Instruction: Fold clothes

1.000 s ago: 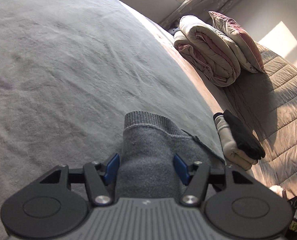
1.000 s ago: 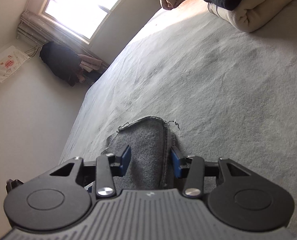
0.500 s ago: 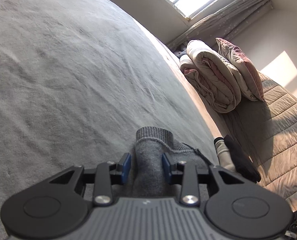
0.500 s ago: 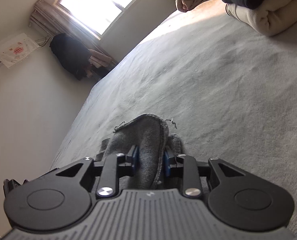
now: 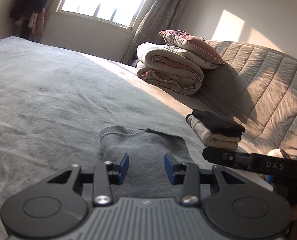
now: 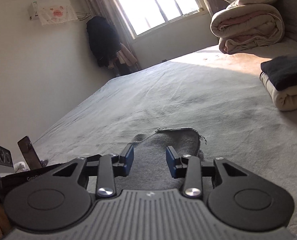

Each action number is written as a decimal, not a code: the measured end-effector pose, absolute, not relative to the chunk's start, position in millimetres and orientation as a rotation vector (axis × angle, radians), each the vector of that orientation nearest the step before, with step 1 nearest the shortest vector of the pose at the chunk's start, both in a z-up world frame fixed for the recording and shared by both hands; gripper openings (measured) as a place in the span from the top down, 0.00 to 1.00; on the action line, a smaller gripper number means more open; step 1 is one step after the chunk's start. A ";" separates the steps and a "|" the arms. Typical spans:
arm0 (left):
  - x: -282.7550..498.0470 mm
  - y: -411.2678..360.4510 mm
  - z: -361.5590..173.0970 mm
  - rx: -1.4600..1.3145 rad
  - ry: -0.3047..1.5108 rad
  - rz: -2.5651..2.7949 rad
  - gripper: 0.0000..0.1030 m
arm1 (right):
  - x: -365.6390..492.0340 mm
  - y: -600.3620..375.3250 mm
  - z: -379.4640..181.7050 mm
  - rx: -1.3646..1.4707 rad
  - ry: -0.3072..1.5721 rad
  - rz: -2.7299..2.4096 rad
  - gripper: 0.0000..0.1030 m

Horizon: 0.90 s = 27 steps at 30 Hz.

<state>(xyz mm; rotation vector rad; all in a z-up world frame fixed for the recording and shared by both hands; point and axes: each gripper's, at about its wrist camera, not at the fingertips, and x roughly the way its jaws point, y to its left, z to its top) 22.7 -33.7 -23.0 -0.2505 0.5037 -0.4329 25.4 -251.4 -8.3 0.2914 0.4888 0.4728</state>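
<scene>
A grey garment (image 5: 144, 150) lies flat on the bed (image 5: 48, 104).

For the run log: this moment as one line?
task: fold clothes | grey garment: lying on bed | folded stack: to its right

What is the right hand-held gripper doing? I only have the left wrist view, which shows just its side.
Observer: The right hand-held gripper has its jaws apart. They have just been closing a little. The frayed corner of the grey knit garment lies loose between them, not pinched.
Operator: What is on the wall left of the window? My view cuts it off.
Observer: A wall air conditioner under a white printed cover, mounted high.
</scene>
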 end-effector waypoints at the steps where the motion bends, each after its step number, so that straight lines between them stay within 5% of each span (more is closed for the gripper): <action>1: 19.2 -37.5 -25.9 -0.226 0.510 -0.441 0.62 | 19.9 -249.0 -9.0 0.266 0.490 0.480 0.70; 7: 10.3 -48.2 -53.5 -0.101 0.551 -0.452 0.61 | 9.1 -245.7 -35.4 0.154 0.565 0.495 0.83; 12: 12.9 -47.8 -52.2 -0.110 0.577 -0.449 0.60 | 16.4 -253.2 -52.8 0.193 0.620 0.489 0.82; 14: 12.2 -47.6 -44.5 -0.103 0.591 -0.443 0.58 | 13.2 -259.3 -45.6 0.250 0.621 0.492 0.80; 19: 5.6 -43.8 -32.3 -0.084 0.635 -0.417 0.45 | 0.6 -263.2 -31.5 0.290 0.659 0.486 0.56; 27: 9.5 -19.0 -45.6 -0.166 0.795 -0.476 0.43 | -6.9 -269.3 -54.9 0.550 0.942 0.451 0.51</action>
